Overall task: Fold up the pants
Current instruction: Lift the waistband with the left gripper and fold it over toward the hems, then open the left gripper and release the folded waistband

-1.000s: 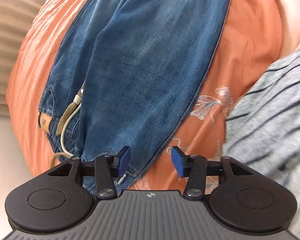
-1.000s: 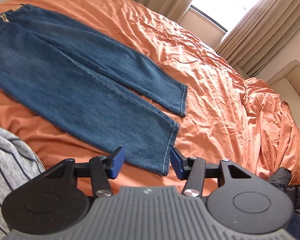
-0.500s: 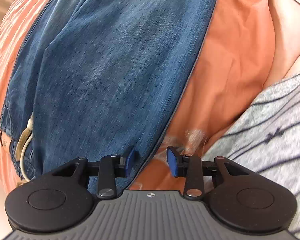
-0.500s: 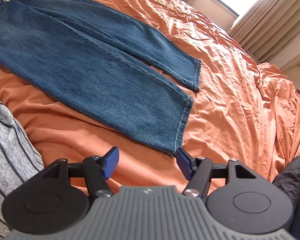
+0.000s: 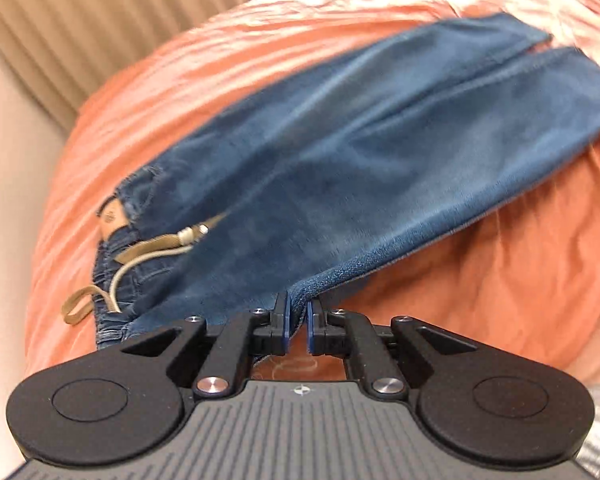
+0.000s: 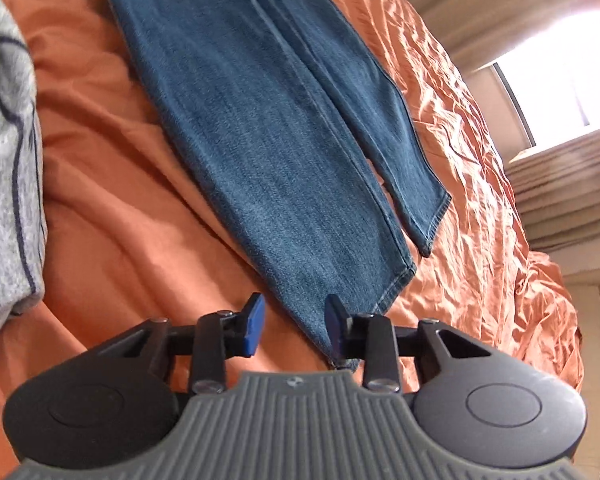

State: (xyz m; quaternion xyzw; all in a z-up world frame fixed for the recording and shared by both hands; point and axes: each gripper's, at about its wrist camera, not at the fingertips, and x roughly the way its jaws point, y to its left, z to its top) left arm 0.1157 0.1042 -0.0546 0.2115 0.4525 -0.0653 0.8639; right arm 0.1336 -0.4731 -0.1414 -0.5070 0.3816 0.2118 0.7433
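Observation:
Blue jeans (image 5: 340, 160) lie flat on an orange bedsheet (image 5: 500, 280), waistband and tan drawstring (image 5: 140, 256) at the left. My left gripper (image 5: 298, 320) is closing, and its blue pads pinch the side edge of the jeans near the waist, lifting it a little. In the right wrist view both legs of the jeans (image 6: 260, 140) run away from me. The near leg's hem corner (image 6: 396, 288) lies between the jaws of my right gripper (image 6: 294, 322). Those jaws are closing, with a gap still showing beside the denim.
Wrinkled orange bedsheet (image 6: 120, 200) spreads all around the jeans. A person's grey striped garment (image 6: 8, 140) is at the left. Beige curtains (image 6: 560, 200) and a bright window (image 6: 560, 72) stand behind the bed, with more curtain (image 5: 80, 20) in the left wrist view.
My left gripper closed on the jeans' side edge, rolled and rose. My right gripper dropped to the near leg's hem, rolled, and its jaws widened then narrowed around the corner.

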